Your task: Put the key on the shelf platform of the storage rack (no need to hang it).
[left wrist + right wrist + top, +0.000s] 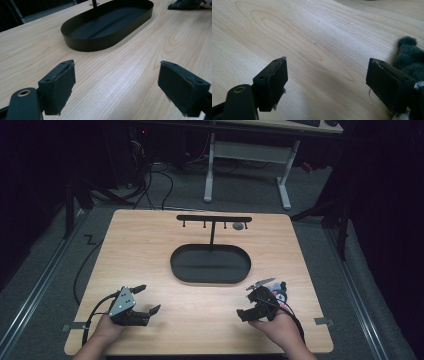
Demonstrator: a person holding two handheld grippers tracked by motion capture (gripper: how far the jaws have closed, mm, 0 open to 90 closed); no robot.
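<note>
The left gripper [148, 299] rests low over the near left part of the table [150, 250], held in the person's left hand [107, 327]. Its jaws stand wide apart with only bare wood between them, and they hold nothing. Ahead of it lies the black oval tray [75, 42], its long axis running across the table, left to right in the high view, with a thin stand [212, 227] rising from its far rim (a crossbar with small hooks tops it).

The right gripper [246, 306] sits over the near right part of the table, jaws likewise spread wide and empty. Just beside it, on its right, lies a small soft toy [409, 56], dark grey and fuzzy. In the right gripper view the toy lies close behind the right-hand jaw; whether they touch is hard to tell. It seems to lie with its long axis pointing away from the person, though the gripper hides much of it.
</note>
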